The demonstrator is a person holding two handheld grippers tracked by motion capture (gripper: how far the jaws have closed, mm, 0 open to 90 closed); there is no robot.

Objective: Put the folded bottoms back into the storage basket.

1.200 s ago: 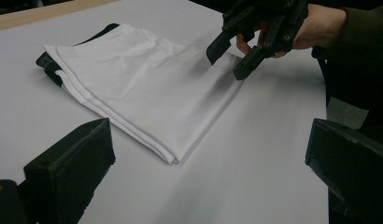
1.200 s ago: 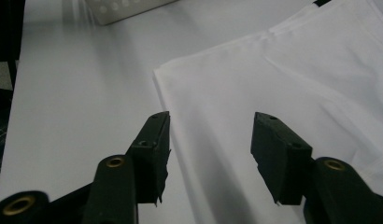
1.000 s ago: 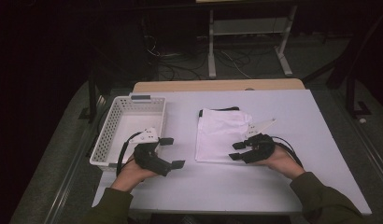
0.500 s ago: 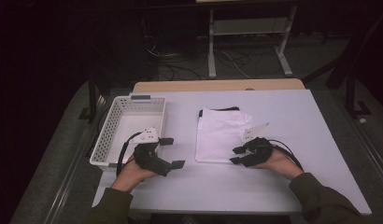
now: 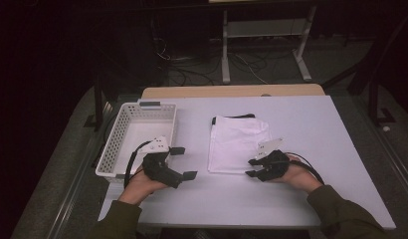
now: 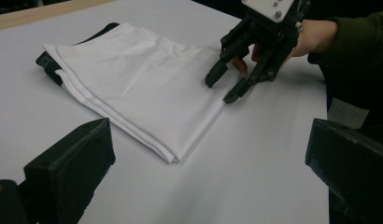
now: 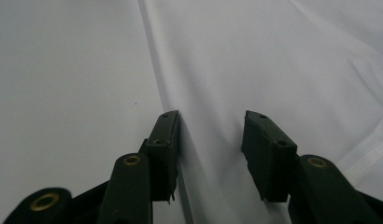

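Observation:
A folded white garment (image 5: 237, 144) lies in the middle of the white table (image 5: 301, 119), with a black item (image 5: 234, 117) peeking out at its far edge. My right gripper (image 5: 250, 168) rests at the garment's near right edge. In the right gripper view its jaws (image 7: 210, 149) straddle the cloth's edge (image 7: 273, 60) with a gap, and they have just been closing. The left gripper view shows the same gripper (image 6: 221, 88) tipped down onto the garment (image 6: 143, 88). My left gripper (image 5: 184, 162) stands open beside the basket, jaws wide (image 6: 208, 163) and nothing between them.
A white mesh basket (image 5: 137, 107) stands at the table's left side, just behind my left hand. A wooden strip (image 5: 232, 91) runs along the far table edge. Cables and metal stand legs (image 5: 224, 55) lie on the dark floor beyond.
My right gripper has shifted slightly left and toward the near edge along the garment's edge. The left gripper has stayed where it was.

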